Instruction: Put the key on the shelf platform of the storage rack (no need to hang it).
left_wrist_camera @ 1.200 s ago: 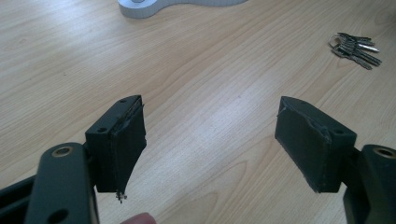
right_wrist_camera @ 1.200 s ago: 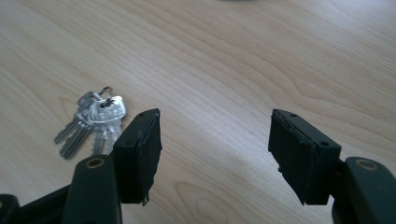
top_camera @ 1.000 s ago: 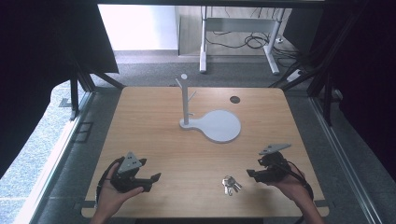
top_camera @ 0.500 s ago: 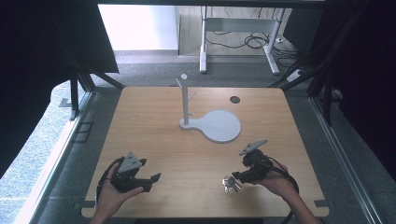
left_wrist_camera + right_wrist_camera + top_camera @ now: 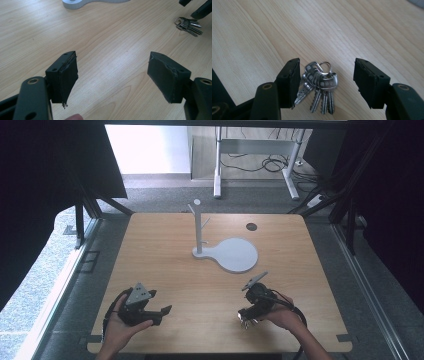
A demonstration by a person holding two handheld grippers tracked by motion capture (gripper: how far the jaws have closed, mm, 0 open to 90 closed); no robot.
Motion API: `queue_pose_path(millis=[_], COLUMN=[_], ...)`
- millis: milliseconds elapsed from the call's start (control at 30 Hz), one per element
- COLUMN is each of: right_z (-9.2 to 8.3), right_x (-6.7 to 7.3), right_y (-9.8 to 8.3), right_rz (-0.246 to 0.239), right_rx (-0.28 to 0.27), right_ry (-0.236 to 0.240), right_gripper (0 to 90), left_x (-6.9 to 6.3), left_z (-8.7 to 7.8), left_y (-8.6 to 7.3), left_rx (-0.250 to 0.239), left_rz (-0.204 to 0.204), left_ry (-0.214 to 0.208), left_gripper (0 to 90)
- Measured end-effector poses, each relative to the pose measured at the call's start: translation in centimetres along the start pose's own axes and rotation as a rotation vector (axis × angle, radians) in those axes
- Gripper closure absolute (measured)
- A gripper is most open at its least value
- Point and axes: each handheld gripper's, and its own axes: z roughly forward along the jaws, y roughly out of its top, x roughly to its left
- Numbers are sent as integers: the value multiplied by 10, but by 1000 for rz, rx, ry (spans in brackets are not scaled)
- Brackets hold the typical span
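Tabletop (image 5: 165, 250): wide right gripper (image 5: 327, 80) astride keys (image 5: 319, 86)

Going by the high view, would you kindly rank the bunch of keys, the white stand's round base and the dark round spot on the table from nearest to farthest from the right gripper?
1. Bunch of keys, right at the right gripper.
2. White stand's round base, mid-table.
3. Dark round spot, near the far edge.
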Motion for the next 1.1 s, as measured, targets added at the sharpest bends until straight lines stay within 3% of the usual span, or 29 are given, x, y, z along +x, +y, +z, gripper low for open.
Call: queue_pose_path(millis=[200,467,667,1100], right_z=[11,20,23,25], right_x=[1,-5,-5,-1], right_y=[4,3,3,5], right_rz=[-2,45,57,51], right_rx=[41,57,74,81], right_ry=[4,38,37,68], right_gripper=[403,408,413,471], left_x=[0,1,2,1], left_z=[0,-1,-1,0], left_y=[0,0,0,0], left_rx=[-1,-2,-5,-2], left_rz=[0,1,-2,-1], left_ry=[-1,-5,-3,-5], left_gripper=[245,245,245,245])
